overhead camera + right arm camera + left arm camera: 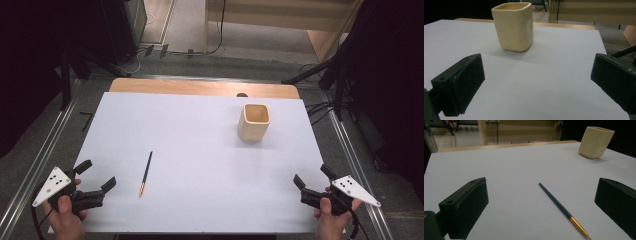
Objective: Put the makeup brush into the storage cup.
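A dark blue pencil [145, 173] with a gold end lies on the white table sheet [200, 150] at the near left; in the left gripper view the pencil [560, 206] lies between and ahead of the jaws. A cream square cup [254, 121] stands upright at the far right, and the cup [513, 26] is ahead of the right jaws. My left gripper [97, 175] rests open at the near left corner, to the left of the pencil. My right gripper [312, 177] is open at the near right corner. Both hold nothing.
A wooden table edge [200, 87] shows beyond the sheet. Metal rails [40, 165] run along both sides of the table. Cables and stand legs [320, 75] lie on the floor behind.
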`<state>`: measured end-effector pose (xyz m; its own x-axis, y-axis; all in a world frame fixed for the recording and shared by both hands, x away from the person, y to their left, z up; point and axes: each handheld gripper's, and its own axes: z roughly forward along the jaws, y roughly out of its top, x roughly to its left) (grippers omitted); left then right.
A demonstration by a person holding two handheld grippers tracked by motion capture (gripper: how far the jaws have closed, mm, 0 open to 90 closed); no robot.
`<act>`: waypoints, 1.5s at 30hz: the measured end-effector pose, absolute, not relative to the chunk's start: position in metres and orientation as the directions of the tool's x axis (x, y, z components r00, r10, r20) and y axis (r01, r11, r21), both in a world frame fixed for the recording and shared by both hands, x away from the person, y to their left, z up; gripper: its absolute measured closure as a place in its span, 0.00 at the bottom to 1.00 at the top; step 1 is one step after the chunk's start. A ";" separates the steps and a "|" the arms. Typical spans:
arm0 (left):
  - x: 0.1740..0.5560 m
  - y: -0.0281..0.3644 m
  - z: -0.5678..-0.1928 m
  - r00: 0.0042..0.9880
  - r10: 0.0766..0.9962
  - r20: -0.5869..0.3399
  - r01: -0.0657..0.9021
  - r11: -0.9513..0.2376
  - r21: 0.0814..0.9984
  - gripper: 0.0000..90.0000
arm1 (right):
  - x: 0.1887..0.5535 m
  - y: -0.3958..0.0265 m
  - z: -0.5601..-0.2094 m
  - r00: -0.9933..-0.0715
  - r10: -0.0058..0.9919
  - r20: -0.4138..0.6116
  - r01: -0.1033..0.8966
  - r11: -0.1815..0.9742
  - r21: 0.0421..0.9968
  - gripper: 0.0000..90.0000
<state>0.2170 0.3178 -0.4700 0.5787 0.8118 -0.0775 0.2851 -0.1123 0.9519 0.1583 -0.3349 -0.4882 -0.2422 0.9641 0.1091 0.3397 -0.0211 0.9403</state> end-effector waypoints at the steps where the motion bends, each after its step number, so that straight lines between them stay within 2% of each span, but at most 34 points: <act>1: 0.217 0.318 -0.470 0.579 0.812 -0.078 0.285 -0.112 0.952 0.00 | 0.158 -0.335 -0.488 -0.242 0.964 0.109 0.340 -0.021 0.940 0.00; 15: 0.227 0.290 -0.458 0.610 0.790 -0.057 0.292 -0.157 0.943 0.00 | 0.159 -0.332 -0.488 -0.249 0.963 0.103 0.340 -0.012 0.940 0.00; 32: 0.252 0.265 -0.443 0.626 0.776 -0.079 0.409 -0.240 0.881 0.00 | 0.162 -0.333 -0.491 -0.259 0.959 0.113 0.352 -0.016 0.936 0.01; 45: 0.268 0.246 -0.439 0.637 0.770 -0.049 0.495 -0.359 0.792 0.00 | 0.163 -0.333 -0.492 -0.253 0.961 0.111 0.364 -0.012 0.931 0.02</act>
<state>0.2682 0.2465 -0.4390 0.6366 0.7696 -0.0488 0.4946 -0.3589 0.7915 0.1635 -0.3331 -0.4921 -0.2534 0.9609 0.1114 0.3639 -0.0120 0.9314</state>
